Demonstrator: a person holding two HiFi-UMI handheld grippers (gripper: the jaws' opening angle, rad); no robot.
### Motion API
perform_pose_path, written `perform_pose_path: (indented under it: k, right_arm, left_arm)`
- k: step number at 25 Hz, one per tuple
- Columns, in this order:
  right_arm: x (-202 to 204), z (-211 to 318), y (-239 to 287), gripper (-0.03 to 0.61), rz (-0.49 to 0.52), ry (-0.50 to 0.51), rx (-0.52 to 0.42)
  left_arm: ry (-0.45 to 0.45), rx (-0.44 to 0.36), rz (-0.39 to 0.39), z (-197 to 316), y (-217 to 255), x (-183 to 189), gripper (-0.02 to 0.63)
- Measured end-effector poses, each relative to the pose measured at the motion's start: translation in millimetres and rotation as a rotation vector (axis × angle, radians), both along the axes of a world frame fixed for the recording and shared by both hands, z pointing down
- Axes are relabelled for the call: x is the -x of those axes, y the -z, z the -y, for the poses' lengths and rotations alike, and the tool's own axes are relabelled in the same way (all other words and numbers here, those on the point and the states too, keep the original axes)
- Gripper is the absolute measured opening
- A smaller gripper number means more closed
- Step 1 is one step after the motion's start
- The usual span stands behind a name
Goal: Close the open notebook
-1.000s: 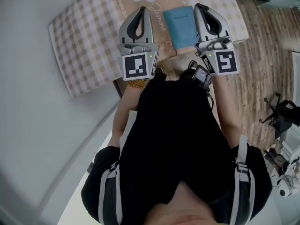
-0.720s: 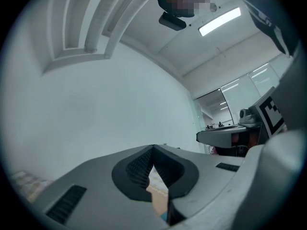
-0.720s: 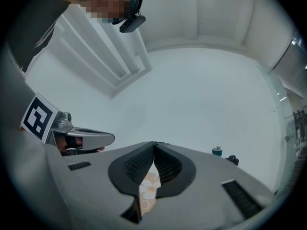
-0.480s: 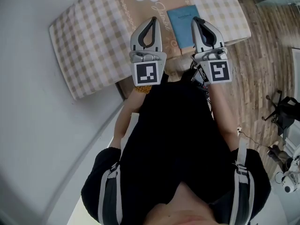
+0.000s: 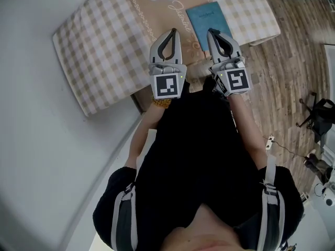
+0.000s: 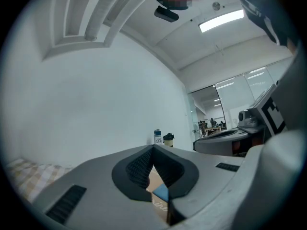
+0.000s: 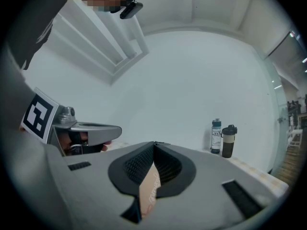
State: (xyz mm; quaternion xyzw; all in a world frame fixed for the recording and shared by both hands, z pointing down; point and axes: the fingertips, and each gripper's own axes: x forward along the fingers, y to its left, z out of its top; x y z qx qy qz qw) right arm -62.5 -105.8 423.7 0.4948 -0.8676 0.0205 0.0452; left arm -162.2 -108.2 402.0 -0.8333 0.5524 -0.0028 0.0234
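Note:
A blue notebook (image 5: pixel 212 17) lies shut, cover up, on the beige runner of the checked table (image 5: pixel 99 51). My left gripper (image 5: pixel 171 31) hangs over the table's near edge, left of the notebook, jaws shut with nothing in them. My right gripper (image 5: pixel 210 32) is shut too, its tips over the notebook's near edge; whether they touch it I cannot tell. In the left gripper view the left gripper (image 6: pixel 153 147) shows closed jaws, with a sliver of the blue notebook (image 6: pixel 161 191) below them. The right gripper (image 7: pixel 154 143) is also closed in its own view.
A white wall runs along the table's left. Two bottles (image 7: pixel 216 136) (image 7: pixel 228 141) stand at the table's far end by the wall. Wooden floor (image 5: pixel 293 51) lies to the right, with a black chair base (image 5: pixel 316 122) on it.
Both grippers have sunk lower and drawn closer together, back toward the table's near edge. Both stayed shut. The notebook has not moved.

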Motion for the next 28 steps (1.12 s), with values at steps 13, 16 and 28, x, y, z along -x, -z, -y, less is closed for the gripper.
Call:
perform_pose_path:
  k: [13,16,28]
  right_arm:
    - [17,-13,-43,0.006,-0.011,-0.006,0.104]
    - [18,-15,-48,0.006,-0.019,-0.006,0.114]
    - [23,-20,-55,0.005,-0.049,0.036,0.136]
  left_arm:
    - [-0.024,0.067,-0.003,-11,-36,10,0.014]
    - [-0.033,0.077,0.002,-12,-43,10,0.014]
    - [-0.05,0.1,0.004,-14,-54,10,0.014]
